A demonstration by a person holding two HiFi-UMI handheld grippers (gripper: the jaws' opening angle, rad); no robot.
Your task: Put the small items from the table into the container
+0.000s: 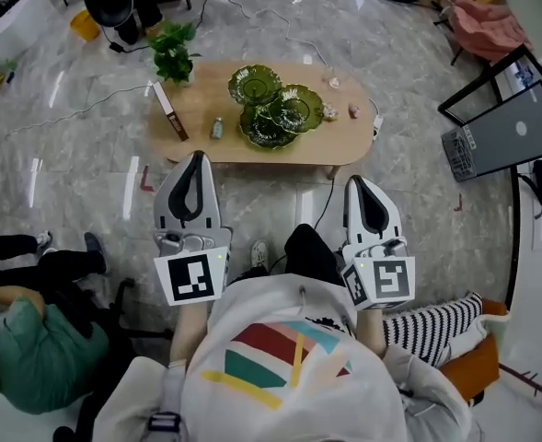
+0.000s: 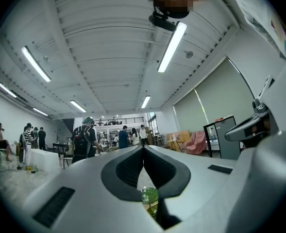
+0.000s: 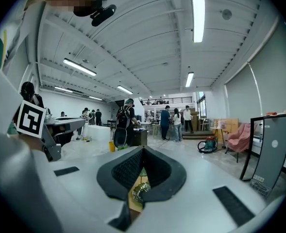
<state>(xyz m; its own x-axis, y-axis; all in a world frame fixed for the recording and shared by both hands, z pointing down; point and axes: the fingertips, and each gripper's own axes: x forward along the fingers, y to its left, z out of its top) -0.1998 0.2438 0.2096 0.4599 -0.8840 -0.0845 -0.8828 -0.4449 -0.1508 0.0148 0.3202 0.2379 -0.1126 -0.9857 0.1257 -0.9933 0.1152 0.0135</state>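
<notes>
Small items, a little bottle and pale pieces among them, lie on the oval wooden table to either side of the green glass container, well ahead of both grippers. Only the head view shows them; each gripper view catches just a sliver of green glass below its jaws. The left gripper and right gripper are both closed and empty. Each one's cube bears a black-and-white square marker.
</notes>
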